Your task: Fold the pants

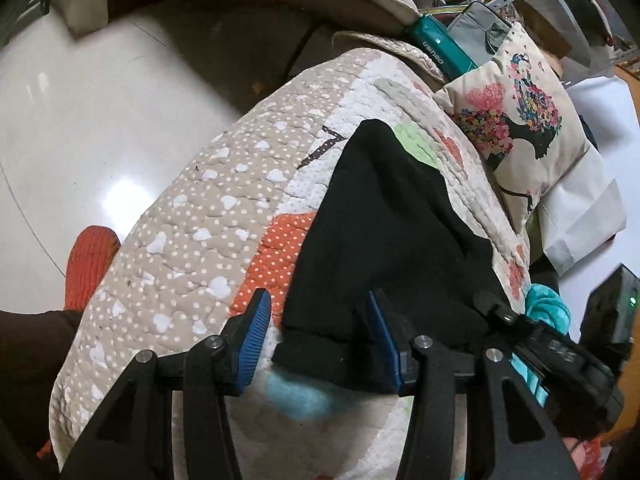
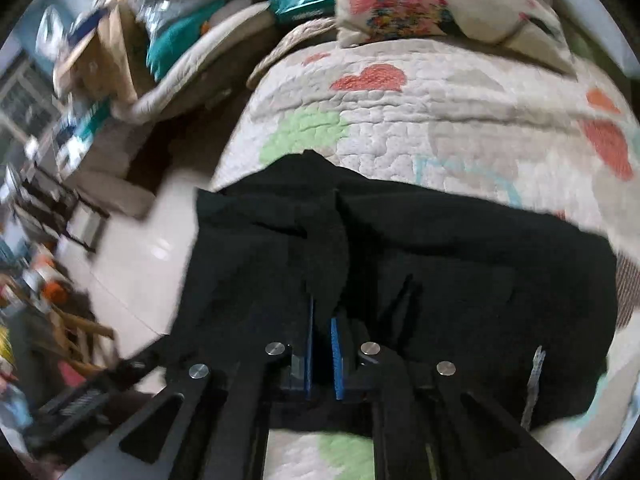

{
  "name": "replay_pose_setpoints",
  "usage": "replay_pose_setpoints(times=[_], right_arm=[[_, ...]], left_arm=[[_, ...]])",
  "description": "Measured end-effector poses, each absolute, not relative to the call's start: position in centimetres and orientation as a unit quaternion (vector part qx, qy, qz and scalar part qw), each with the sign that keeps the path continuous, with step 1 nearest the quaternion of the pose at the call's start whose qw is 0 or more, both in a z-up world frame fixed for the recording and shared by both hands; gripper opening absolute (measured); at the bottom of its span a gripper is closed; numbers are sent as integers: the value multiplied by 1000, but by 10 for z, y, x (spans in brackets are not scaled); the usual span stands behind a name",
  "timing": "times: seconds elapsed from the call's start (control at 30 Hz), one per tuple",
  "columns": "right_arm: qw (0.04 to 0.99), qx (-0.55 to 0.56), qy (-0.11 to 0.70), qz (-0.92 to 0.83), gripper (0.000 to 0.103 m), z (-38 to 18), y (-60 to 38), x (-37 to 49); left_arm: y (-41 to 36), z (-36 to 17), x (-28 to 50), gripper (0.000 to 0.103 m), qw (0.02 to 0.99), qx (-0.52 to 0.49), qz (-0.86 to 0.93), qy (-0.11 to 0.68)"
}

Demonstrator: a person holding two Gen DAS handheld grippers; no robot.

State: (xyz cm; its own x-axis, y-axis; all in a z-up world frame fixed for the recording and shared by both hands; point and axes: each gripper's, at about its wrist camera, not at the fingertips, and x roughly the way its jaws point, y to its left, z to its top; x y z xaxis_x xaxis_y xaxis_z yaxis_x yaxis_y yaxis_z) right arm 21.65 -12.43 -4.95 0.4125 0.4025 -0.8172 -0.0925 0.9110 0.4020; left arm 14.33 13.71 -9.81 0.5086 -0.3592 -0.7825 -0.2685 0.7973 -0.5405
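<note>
Black pants [image 1: 384, 232] lie on a patchwork quilt [image 1: 192, 208]. In the left wrist view my left gripper [image 1: 320, 320] is open, its blue pads [image 1: 256, 328] on either side of the pants' near hem, not closed on it. My right gripper shows at the right edge of that view [image 1: 560, 360]. In the right wrist view the pants [image 2: 460, 264] spread wide and bunched across the quilt [image 2: 440, 120]. My right gripper [image 2: 322, 328] is shut on a raised fold of the black cloth, pinched between its blue pads [image 2: 335, 356].
A flowered cushion [image 1: 524, 128] lies at the far end of the quilt, also in the right wrist view [image 2: 420, 4]. A teal box [image 1: 440, 48] and clutter lie beyond. Glossy tile floor [image 1: 80, 120] is to the left. An orange-socked foot [image 1: 90, 264] is near the quilt's edge.
</note>
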Motion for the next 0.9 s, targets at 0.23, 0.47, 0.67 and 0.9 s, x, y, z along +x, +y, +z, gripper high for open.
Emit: replay_pose_setpoints(times=[0.23, 0.47, 0.67, 0.9], right_arm=[[815, 184, 539, 107, 16, -73, -148, 195], [827, 241, 497, 105, 37, -71, -174, 170], [839, 250, 474, 97, 37, -69, -190, 158], [835, 286, 462, 85, 37, -64, -209, 147]], left_arm=[[136, -105, 145, 48, 803, -312, -26, 507], [133, -106, 146, 49, 800, -312, -33, 512], [123, -100, 147, 49, 818, -277, -33, 502], [125, -94, 142, 49, 846, -233, -13, 479]])
